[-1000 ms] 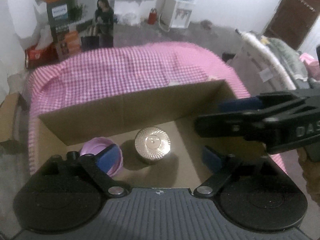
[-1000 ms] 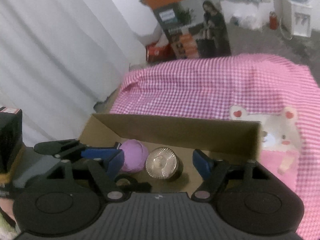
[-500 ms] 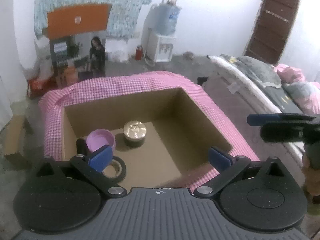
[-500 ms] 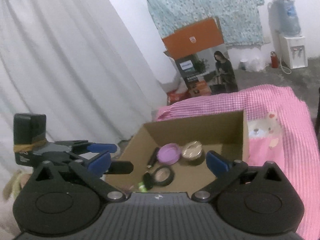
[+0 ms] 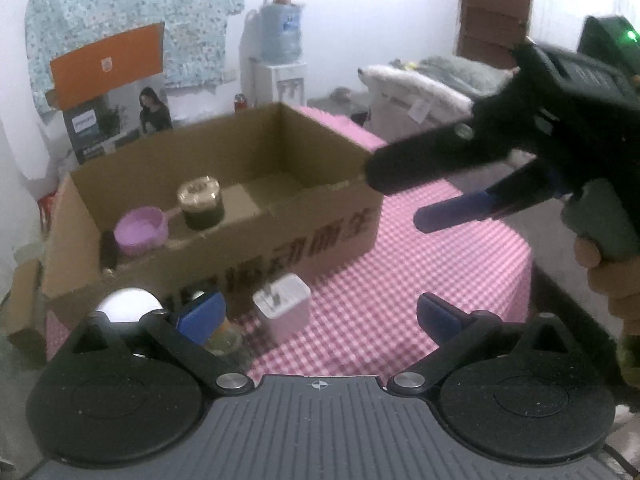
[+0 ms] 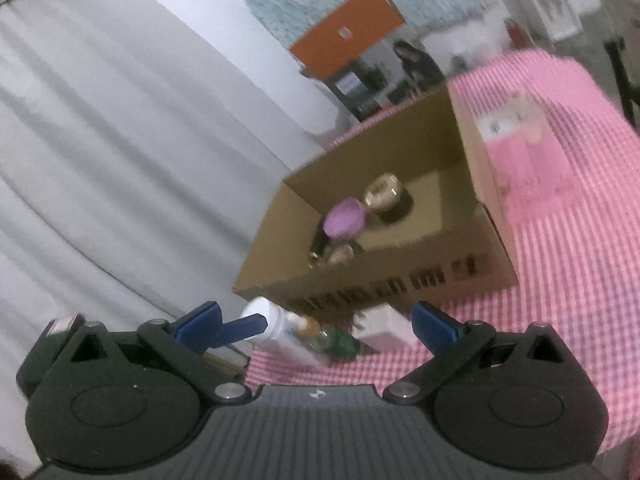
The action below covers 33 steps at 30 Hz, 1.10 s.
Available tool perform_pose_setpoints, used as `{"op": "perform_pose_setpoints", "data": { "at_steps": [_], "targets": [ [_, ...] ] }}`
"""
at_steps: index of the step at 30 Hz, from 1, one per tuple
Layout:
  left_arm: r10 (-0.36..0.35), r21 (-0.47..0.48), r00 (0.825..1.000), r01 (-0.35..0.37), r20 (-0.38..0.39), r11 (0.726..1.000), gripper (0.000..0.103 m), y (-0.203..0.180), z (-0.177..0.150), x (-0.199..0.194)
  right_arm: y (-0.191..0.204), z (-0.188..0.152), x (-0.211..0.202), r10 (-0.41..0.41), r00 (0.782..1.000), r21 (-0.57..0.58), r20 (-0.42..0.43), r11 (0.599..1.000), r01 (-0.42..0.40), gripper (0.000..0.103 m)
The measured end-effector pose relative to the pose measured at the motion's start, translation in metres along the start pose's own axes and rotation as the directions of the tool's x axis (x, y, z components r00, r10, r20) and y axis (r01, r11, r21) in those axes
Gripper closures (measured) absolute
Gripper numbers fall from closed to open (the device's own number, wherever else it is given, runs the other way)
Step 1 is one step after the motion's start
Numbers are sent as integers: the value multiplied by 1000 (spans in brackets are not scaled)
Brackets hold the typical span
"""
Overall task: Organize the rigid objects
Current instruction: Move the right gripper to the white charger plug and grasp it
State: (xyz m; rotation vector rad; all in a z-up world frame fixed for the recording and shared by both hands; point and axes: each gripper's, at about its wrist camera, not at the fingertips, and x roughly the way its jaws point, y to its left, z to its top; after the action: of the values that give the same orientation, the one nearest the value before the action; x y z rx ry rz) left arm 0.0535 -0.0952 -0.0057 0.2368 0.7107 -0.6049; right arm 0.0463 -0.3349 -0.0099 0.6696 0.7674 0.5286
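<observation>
Hiding a blurred bottle (image 5: 224,334), both claws gape empty before the box (image 5: 224,248).

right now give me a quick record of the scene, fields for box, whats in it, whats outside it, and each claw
box: open cardboard box on a pink checked cloth
in box: purple lid, gold-capped jar, a dark slim item by the left wall, too blurred to name
outside box: white charger, white bottle and a green-tinted small item, all in front of the box
left claw: open, holds nothing
right claw: open, holds nothing
</observation>
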Motion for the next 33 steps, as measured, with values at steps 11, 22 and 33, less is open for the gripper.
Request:
{"op": "perform_pose_setpoints", "data": {
  "at_steps": [11, 22, 33],
  "targets": [
    [14, 14, 996, -13, -87, 1000, 5, -6, -19, 38, -47, 2, 51, -3, 996, 162, -93, 987, 18, 13],
    [25, 29, 991, -21, -133, 999, 9, -5, -18, 60, -62, 7, 92, -21, 984, 152, -177, 987, 48, 46],
    [-27, 27, 991, 31, -133, 999, 10, -11, -16, 62, -59, 9, 103, -34, 978, 90, -206, 995, 53, 74]
  ]
}}
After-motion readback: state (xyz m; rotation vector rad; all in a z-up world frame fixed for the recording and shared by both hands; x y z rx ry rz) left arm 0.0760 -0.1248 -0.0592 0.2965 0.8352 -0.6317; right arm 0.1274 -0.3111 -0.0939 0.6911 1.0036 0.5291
